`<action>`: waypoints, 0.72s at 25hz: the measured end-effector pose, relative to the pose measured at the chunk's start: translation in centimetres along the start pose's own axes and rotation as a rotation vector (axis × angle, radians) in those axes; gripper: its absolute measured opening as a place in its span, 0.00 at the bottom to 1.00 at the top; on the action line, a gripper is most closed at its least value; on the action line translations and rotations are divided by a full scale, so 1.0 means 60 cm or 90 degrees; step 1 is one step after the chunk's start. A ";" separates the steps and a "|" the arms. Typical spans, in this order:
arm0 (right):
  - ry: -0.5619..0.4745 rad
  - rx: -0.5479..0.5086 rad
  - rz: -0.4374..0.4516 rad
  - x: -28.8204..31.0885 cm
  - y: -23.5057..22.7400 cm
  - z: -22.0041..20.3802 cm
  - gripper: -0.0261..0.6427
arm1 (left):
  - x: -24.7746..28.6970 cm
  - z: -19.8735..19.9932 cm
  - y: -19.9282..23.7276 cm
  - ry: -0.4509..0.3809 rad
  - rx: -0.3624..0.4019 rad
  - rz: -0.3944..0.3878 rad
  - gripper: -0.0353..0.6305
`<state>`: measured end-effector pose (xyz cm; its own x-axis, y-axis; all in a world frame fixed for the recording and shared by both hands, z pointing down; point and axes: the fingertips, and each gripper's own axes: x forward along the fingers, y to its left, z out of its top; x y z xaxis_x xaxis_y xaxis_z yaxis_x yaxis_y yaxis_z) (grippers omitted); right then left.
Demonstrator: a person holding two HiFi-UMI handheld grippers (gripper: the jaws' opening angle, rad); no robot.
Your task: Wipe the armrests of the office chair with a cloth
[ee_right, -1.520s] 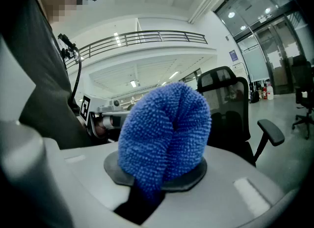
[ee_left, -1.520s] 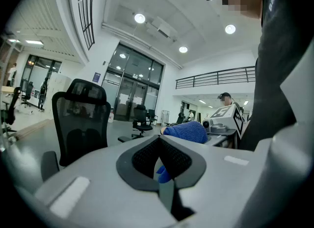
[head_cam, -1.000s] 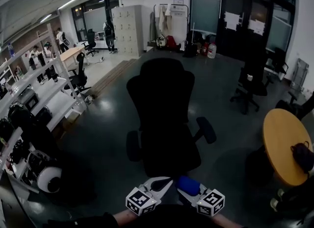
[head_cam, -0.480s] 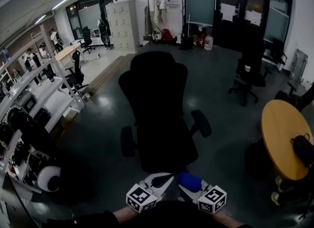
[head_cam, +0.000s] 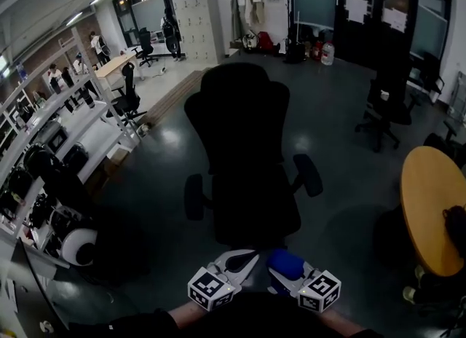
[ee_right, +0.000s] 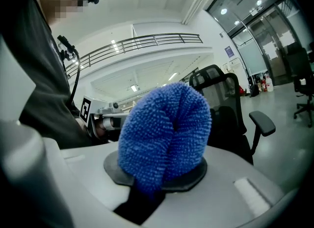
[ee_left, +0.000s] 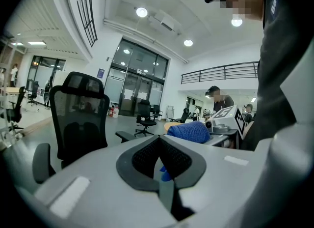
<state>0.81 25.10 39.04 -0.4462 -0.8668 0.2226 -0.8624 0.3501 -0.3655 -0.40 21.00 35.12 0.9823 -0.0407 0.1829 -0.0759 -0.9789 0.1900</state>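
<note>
A black office chair (head_cam: 244, 154) stands just ahead of me, its back toward the far wall. Its left armrest (head_cam: 194, 197) and right armrest (head_cam: 308, 175) stick out at the sides. Both grippers are held low near my body, short of the seat. My right gripper (head_cam: 285, 267) is shut on a folded blue cloth (head_cam: 285, 261), which bulges from the jaws in the right gripper view (ee_right: 164, 138). My left gripper (head_cam: 234, 262) is shut with nothing in it; its dark pads (ee_left: 159, 158) meet. The chair also shows in the left gripper view (ee_left: 78, 119).
A round wooden table (head_cam: 433, 205) with a dark bag stands at the right. White shelving (head_cam: 51, 162) with gear runs along the left. Another black chair (head_cam: 386, 114) stands farther back right. People stand at the far left near desks. Dark floor surrounds the chair.
The view has shifted slightly; the chair sits a little more centred and nearer. Both grippers stay low near my body, the right still holding the cloth.
</note>
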 end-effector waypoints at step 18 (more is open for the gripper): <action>0.086 -0.025 0.018 0.194 -0.051 0.037 0.18 | -0.088 -0.064 0.259 0.011 -0.089 0.122 0.08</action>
<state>-1.22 13.15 40.76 -0.4963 -0.8017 0.3332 -0.8565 0.3895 -0.3386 -7.43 6.76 40.83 0.9445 -0.2191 0.2448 -0.2853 -0.9163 0.2810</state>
